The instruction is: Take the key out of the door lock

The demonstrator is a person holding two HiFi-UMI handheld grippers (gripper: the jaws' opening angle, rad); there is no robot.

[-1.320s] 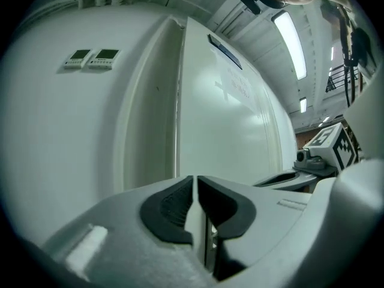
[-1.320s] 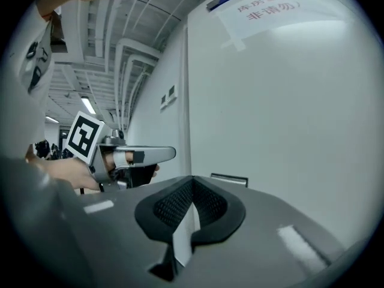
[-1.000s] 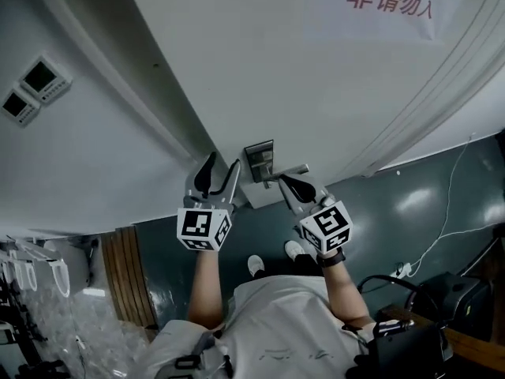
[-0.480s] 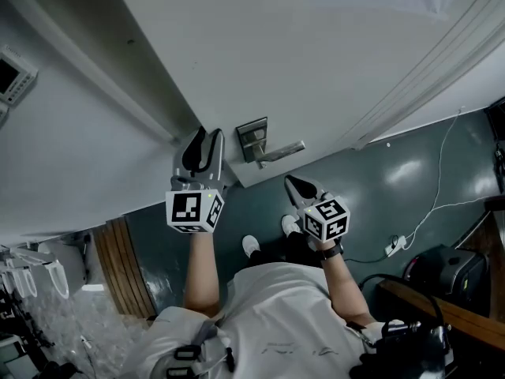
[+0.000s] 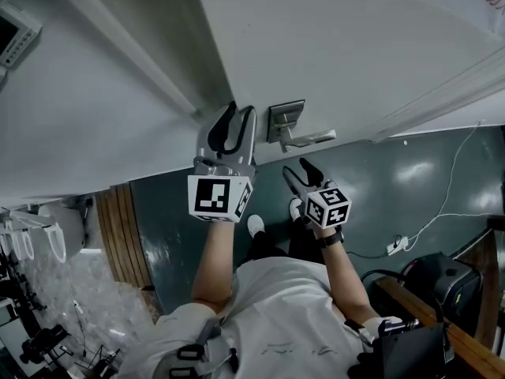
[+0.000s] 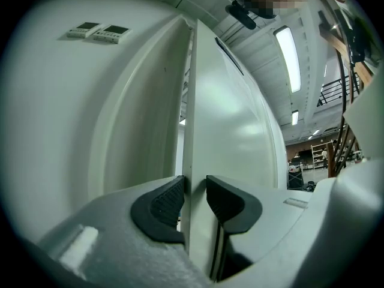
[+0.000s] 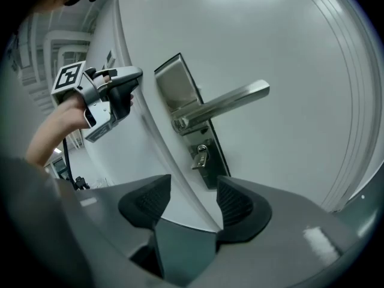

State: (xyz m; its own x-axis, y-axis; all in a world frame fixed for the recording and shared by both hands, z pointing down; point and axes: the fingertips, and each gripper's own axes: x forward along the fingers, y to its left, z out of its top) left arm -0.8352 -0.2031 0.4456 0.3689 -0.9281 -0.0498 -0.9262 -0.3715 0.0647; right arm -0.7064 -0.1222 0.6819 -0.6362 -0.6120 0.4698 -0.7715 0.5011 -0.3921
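The white door (image 5: 355,46) carries a steel lock plate (image 5: 284,121) with a lever handle (image 5: 309,140). In the right gripper view a small silver key (image 7: 201,156) sits in the cylinder below the handle (image 7: 228,101) on the plate (image 7: 180,89). My right gripper (image 7: 192,200) hangs back from the lock; its jaws are opening with nothing between them. In the head view it (image 5: 298,170) sits below the handle. My left gripper (image 5: 241,121) is clamped on the door's edge (image 6: 191,131), one pad on each face (image 6: 195,188).
Two wall control panels (image 6: 99,32) hang left of the door frame. On the dark floor lie a white cable (image 5: 442,212) and a black case (image 5: 442,279). Wooden slats (image 5: 118,227) stand at the left. The person's shoes (image 5: 255,224) are under the grippers.
My right gripper has drawn back from the lock area under the handle and its jaws have spread. The left gripper has closed onto the door's edge.
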